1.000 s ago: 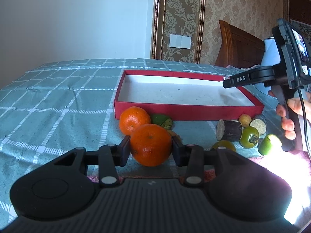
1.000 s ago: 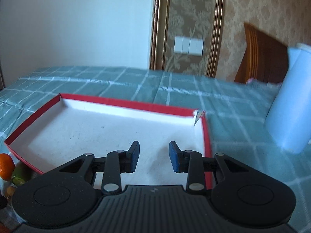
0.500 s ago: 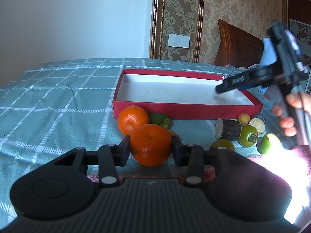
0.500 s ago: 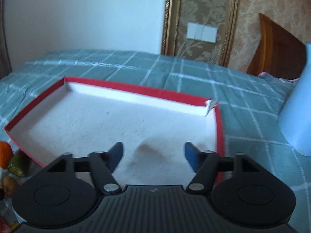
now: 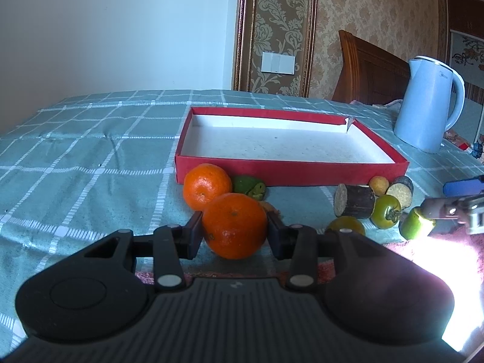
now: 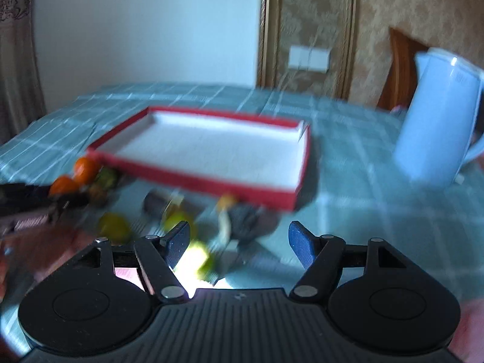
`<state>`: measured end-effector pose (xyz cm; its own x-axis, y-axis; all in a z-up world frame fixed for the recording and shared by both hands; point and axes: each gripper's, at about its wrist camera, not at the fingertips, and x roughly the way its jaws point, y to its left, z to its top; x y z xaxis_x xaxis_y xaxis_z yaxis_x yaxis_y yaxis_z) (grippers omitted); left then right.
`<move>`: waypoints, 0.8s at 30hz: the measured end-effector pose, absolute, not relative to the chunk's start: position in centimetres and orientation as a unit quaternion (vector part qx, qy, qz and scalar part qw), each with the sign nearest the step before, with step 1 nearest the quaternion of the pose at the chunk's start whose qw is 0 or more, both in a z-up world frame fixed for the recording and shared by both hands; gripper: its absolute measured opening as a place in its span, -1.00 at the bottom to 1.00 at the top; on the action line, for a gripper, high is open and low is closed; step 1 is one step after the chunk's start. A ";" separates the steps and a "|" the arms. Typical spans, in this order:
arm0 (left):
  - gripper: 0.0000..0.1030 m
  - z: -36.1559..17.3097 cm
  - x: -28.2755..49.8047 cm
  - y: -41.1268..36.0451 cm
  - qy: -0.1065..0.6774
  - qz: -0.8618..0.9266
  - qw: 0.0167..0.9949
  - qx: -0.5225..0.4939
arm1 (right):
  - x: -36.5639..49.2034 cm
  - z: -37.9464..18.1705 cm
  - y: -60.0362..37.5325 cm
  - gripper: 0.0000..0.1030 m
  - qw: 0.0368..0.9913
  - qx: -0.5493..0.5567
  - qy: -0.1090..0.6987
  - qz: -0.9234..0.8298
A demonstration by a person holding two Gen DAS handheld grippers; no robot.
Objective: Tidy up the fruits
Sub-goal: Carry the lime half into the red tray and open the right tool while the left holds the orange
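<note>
fruits all outside the box, one orange gripped

fruits lie on the green checked tablecloth (image 5: 90, 157) and none has reached the shallow red cardboard box with a white floor (image 5: 290, 171), which sits bare ahead of both grippers. the left gripper (image 5: 234, 227) is clamped on a round orange mandarin (image 5: 234, 225), pads pressed to its two sides, low over the cloth. just beyond it sits a second orange mandarin (image 5: 207, 186), touching a small green fruit (image 5: 249, 186) by the box's near wall. to the right of the left gripper lie a dark cut cylinder piece (image 5: 354, 201), a green persimmon-like fruit (image 5: 387, 211), a small yellow fruit (image 5: 378, 184) and others. the right gripper (image 6: 239, 246) stands with jaws apart and nothing held, over that right-hand cluster; its view is blurred. a pale blue kettle (image 5: 429, 106) stands beyond the box. judged from this, sorting has barely begun: the gripped mandarin awaits carrying in, everything else remains.
</note>
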<state>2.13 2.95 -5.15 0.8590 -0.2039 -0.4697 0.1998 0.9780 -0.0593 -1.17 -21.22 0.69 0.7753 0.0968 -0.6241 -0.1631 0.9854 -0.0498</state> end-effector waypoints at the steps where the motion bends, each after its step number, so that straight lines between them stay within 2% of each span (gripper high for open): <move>1: -0.22 -5.2 2.1 3.0 0.244 -0.103 0.964 -0.005 | -1.2 0.4 -21.0 0.37 0.943 -0.054 0.322 0.056; 16: -0.22 -5.2 2.3 3.2 0.252 -0.112 0.961 -0.009 | -1.4 -0.9 -19.6 0.38 0.936 -0.068 0.338 0.069; 18: -0.22 -5.2 2.4 3.2 0.254 -0.114 0.960 -0.011 | -1.1 -1.4 -19.7 -0.04 0.932 -0.055 0.349 0.077; 20: -0.22 -5.3 2.4 3.2 0.256 -0.116 0.960 -0.011 | -0.8 -1.8 -19.6 -0.27 0.928 -0.044 0.361 0.086; 24: -0.22 -5.3 2.4 3.3 0.258 -0.118 0.959 -0.014 | -1.2 -1.9 -19.0 -0.40 0.932 -0.051 0.349 0.083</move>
